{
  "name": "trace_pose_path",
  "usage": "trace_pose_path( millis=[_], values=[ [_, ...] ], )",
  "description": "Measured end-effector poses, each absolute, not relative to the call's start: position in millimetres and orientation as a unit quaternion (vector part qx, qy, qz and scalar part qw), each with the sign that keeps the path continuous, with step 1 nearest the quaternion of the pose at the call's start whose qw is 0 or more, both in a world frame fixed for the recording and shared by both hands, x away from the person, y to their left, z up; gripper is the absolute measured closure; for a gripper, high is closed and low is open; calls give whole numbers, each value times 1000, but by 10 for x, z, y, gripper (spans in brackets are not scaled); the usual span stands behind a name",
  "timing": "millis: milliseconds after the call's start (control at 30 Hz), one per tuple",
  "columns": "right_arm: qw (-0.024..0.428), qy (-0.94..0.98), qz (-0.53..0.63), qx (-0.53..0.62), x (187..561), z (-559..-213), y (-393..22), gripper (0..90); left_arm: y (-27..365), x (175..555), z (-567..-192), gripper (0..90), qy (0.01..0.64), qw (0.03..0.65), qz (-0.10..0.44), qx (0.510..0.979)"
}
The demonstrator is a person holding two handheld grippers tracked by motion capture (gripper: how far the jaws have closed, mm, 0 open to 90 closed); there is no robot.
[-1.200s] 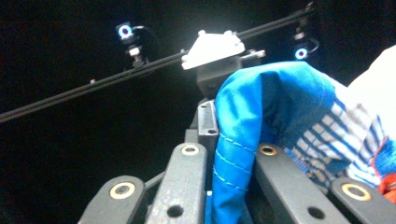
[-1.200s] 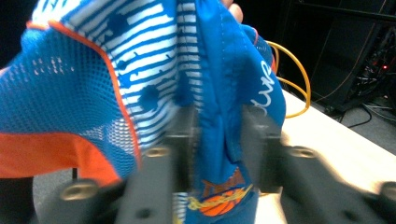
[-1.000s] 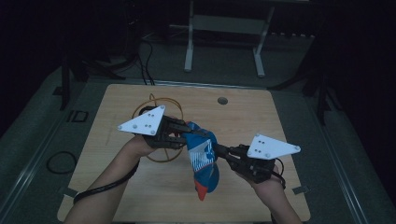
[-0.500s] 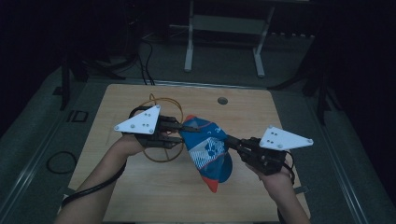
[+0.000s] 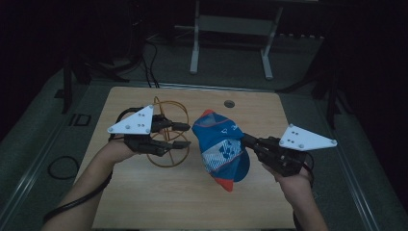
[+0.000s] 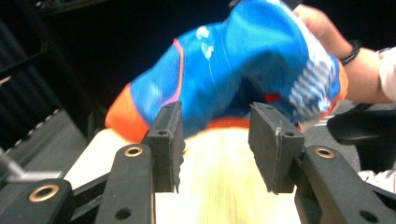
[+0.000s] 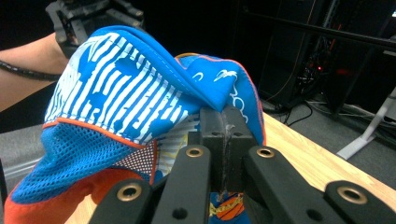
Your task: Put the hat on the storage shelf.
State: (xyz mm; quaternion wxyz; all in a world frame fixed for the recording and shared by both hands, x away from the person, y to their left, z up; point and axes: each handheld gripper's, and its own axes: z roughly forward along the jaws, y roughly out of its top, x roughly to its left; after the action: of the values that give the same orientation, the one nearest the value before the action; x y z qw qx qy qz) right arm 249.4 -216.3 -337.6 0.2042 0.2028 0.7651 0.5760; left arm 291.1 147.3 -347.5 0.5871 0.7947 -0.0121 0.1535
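Observation:
A blue cap [image 5: 221, 147] with orange trim and white stripes hangs above the middle of the wooden table [image 5: 144, 197]. My right gripper [image 5: 246, 140] is shut on a fold of its fabric; in the right gripper view the jaws [image 7: 224, 126] pinch the blue cloth [image 7: 126, 88]. My left gripper [image 5: 185, 135] lies level just left of the cap, apart from it. Its jaws have just been opening, and in the left gripper view [image 6: 215, 140] nothing lies between them, with the cap [image 6: 233, 70] a little beyond the pads.
A yellow wire ring frame [image 5: 169, 109] lies on the table under the left gripper. A round cable hole [image 5: 229, 103] sits near the far edge. A metal stand [image 5: 231, 43] is behind the table, and a cable loop [image 5: 60, 167] lies on the floor at left.
The left gripper has let go of the cap, opened its jaws and drawn back left. The right gripper has carried the cap to the right.

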Motion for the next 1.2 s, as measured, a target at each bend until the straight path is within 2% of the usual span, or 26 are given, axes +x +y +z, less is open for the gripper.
trace_pose_path(
  millis=[200, 300, 367, 400, 433, 500, 533, 600, 700, 733, 833, 867, 1200],
  values=[
    [207, 762, 578, 205, 2553, -3316, -2136, 899, 1685, 2820, -3497, 406, 32, 574, 177, 799],
    [209, 762, 578, 203, 2601, -3262, -2086, 899, 1784, 2793, -3524, 300, 52, 568, 187, 800],
    [211, 762, 578, 204, 2618, -3241, -2062, 899, 1887, 2773, -3569, 255, 74, 561, 195, 801],
    [216, 763, 576, 200, 2665, -3189, -2003, 899, 1951, 2762, -3604, 201, 90, 556, 201, 801],
    [216, 763, 576, 200, 2665, -3189, -2003, 899, 1991, 2757, -3628, 201, 99, 555, 204, 800],
    [216, 760, 579, 200, 2739, -3118, -1932, 899, 2166, 2730, -3740, 113, 138, 554, 217, 792],
    [216, 760, 579, 200, 2739, -3118, -1932, 899, 2166, 2730, -3740, 62, 138, 554, 217, 792],
    [215, 760, 581, 198, 2835, -3029, -1825, 899, 2299, 2709, -3831, 26, 172, 558, 225, 780],
    [210, 760, 584, 196, 2892, -2983, -1754, 899, 2453, 2672, -3949, 22, 206, 556, 255, 764],
    [209, 763, 580, 194, 2963, -2931, -1636, 899, 2541, 2644, -4049, 22, 236, 553, 276, 750],
    [206, 765, 579, 191, 3033, -2892, -1525, 899, 2619, 2614, -4162, 22, 256, 551, 287, 741],
    [204, 769, 576, 189, 3105, -2862, -1405, 899, 2678, 2591, -4287, 22, 282, 550, 295, 729],
    [176, 781, 567, 191, 3444, -2809, -894, 898, 2779, 2404, -4887, 23, 331, 528, 318, 715]
  ],
)
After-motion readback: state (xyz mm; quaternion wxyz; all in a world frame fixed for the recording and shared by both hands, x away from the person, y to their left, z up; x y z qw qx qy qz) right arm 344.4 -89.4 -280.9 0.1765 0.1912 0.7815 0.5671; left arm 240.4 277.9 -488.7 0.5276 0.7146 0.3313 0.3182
